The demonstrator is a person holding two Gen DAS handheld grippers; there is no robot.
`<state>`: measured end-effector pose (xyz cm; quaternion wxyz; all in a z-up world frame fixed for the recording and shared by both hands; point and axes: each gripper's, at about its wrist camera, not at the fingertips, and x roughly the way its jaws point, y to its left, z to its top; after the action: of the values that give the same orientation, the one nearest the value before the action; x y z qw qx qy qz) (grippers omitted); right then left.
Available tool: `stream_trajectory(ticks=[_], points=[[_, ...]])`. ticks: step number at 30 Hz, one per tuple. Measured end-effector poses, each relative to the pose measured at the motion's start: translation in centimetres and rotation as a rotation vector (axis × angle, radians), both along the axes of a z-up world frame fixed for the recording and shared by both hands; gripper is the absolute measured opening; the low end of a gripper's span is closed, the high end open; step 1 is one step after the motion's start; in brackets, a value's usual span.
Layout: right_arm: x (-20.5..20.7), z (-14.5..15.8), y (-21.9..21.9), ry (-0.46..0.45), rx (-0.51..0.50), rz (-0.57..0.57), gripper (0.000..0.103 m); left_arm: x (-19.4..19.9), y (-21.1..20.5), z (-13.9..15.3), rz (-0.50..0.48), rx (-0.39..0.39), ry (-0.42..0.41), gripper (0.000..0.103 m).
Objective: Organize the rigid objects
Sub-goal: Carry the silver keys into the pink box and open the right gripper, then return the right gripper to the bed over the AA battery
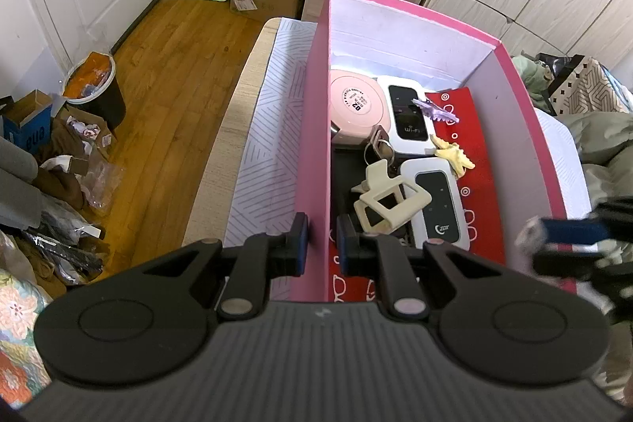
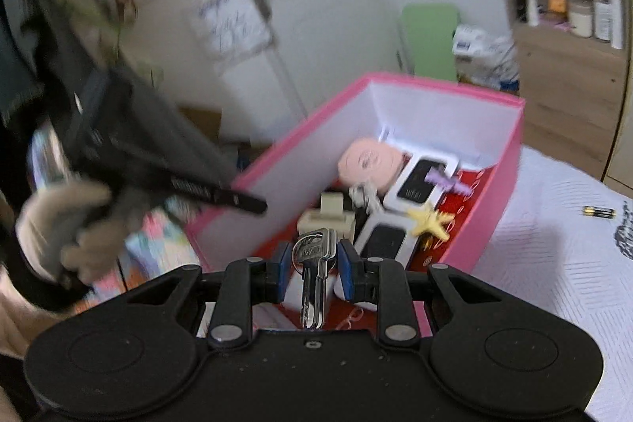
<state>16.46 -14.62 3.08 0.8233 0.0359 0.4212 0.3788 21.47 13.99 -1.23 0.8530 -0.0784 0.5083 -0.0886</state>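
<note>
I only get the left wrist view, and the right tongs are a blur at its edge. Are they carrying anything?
Observer: Yes. The right tongs grip a silver key by its head, blade pointing back toward the camera.
Operator: Where is it relative to the box?
Observer: It hangs above the near end of the pink box, over the red lining, not touching anything inside.
Operator: Is anything left outside the box on the right side?
Observer: One small battery lies on the white cloth to the right of the box, apart from its wall.
</note>
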Motion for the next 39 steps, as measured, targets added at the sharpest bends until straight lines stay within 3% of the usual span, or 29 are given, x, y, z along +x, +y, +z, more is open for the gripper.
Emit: stream_trajectory(ticks=[6,10,18,23,32,39], points=[[1.4,-2.1,2.4,0.057,-0.148,0.056,0.030,0.0,0.0,0.0,-0.001,-0.002,0.000,0.013],[1.2,-2.1,3.2,0.012,-0.230,0.077,0.031,0.0,0.0,0.0,-0.002,-0.004,-0.001,0.013],[1.0,1.5,-1.1,-0.057,-0.089,-0.042,0.036,0.1,-0.1,0.1,0.000,-0.006,-0.004,0.014],[0.5,3.2,-5.1,-0.109,-0.080,-0.143,0.038,0.0,0.1,0.2,0.005,-0.012,-0.005,0.014],[0.9,2.2,-12.5,-0.155,-0.125,-0.373,0.039,0.0,0.3,0.2,0.011,-0.023,-0.003,0.014],[2.4,0.2,-15.5,-0.196,-0.167,-0.473,0.043,0.2,0.3,0.2,0.015,-0.029,0.002,0.014]])
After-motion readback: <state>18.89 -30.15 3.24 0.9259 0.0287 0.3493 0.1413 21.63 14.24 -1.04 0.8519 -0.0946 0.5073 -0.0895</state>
